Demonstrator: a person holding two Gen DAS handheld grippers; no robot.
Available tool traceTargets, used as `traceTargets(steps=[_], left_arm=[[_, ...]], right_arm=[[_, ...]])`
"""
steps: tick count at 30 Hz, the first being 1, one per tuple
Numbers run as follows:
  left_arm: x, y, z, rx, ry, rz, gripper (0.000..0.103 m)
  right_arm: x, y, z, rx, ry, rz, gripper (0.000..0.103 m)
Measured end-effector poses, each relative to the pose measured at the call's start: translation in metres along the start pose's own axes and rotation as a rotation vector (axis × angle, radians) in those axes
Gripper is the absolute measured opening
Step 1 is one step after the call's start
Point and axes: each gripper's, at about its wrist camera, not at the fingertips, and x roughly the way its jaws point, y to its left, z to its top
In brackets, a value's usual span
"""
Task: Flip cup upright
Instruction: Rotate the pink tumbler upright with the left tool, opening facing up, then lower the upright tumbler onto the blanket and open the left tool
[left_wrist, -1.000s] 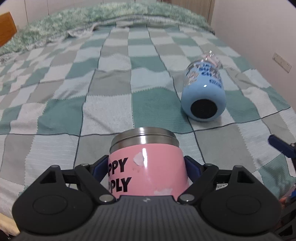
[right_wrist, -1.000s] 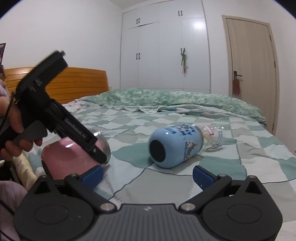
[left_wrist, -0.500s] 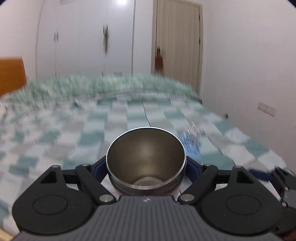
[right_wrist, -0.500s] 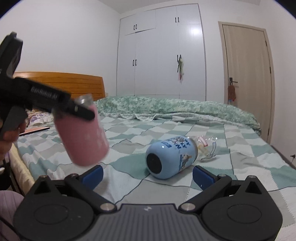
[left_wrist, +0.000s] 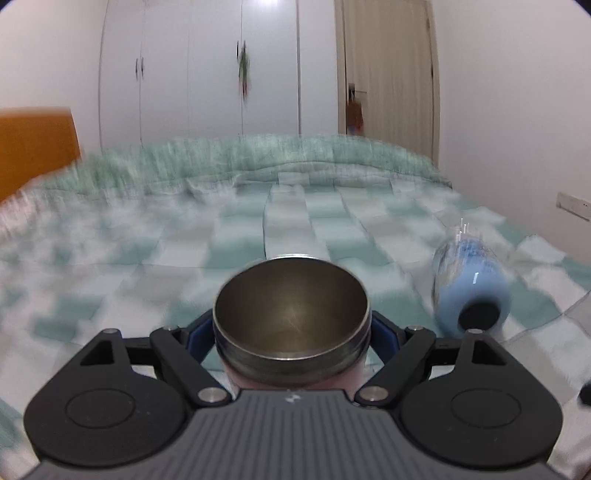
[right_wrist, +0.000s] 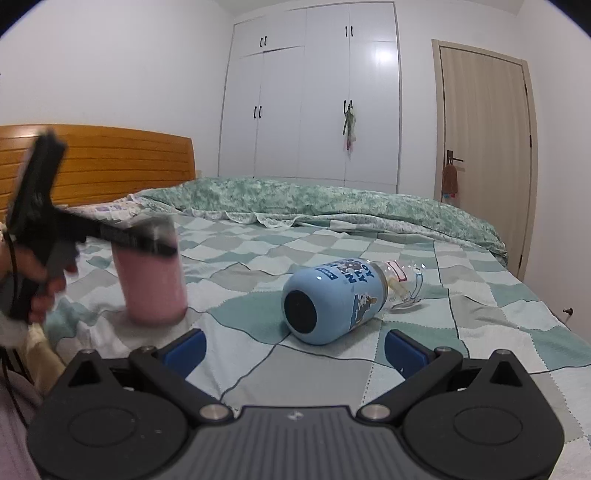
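My left gripper (left_wrist: 291, 332) is shut on the pink steel-lined cup (left_wrist: 291, 317), its open mouth facing the camera. In the right wrist view the pink cup (right_wrist: 151, 284) stands nearly upright, rim up, low over or on the checkered bedspread (right_wrist: 332, 365), held near its rim by the left gripper (right_wrist: 147, 240); both are blurred. A blue bottle (right_wrist: 332, 299) lies on its side mid-bed, black base toward the camera; it also shows in the left wrist view (left_wrist: 472, 291). My right gripper (right_wrist: 293, 345) is open and empty, just short of the blue bottle.
A green floral duvet (right_wrist: 314, 199) is bunched across the far side of the bed. An orange wooden headboard (right_wrist: 110, 162) stands at the left. White wardrobes (right_wrist: 310, 92) and a door (right_wrist: 484, 155) line the far wall.
My left gripper has swung the pink cup from tilted in the air to nearly upright and lowered it toward the bedspread. The right gripper and blue bottle have barely moved.
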Motion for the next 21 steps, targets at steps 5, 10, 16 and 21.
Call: traceTargets(steps=[5,10,16,21], left_arm=[[0.006,0.008,0.002,-0.030,-0.001,-0.026,0.085],[-0.007,0.004,0.001,-0.009,-0.019,-0.016,0.090],[-0.075,-0.002,0.005,-0.012,-0.217,0.007,0.103],[-0.122,-0.022,0.000,0.028,-0.303,0.021,0.103]], right_arm=[[0.007,0.003,0.002,-0.005,0.005,-0.009,0.103],[0.007,0.007,0.003,-0.010,0.000,-0.008,0.103],[-0.006,0.012,0.008,-0.002,-0.040,-0.003,0.103],[-0.034,0.018,0.010,0.011,-0.083,-0.005,0.103]])
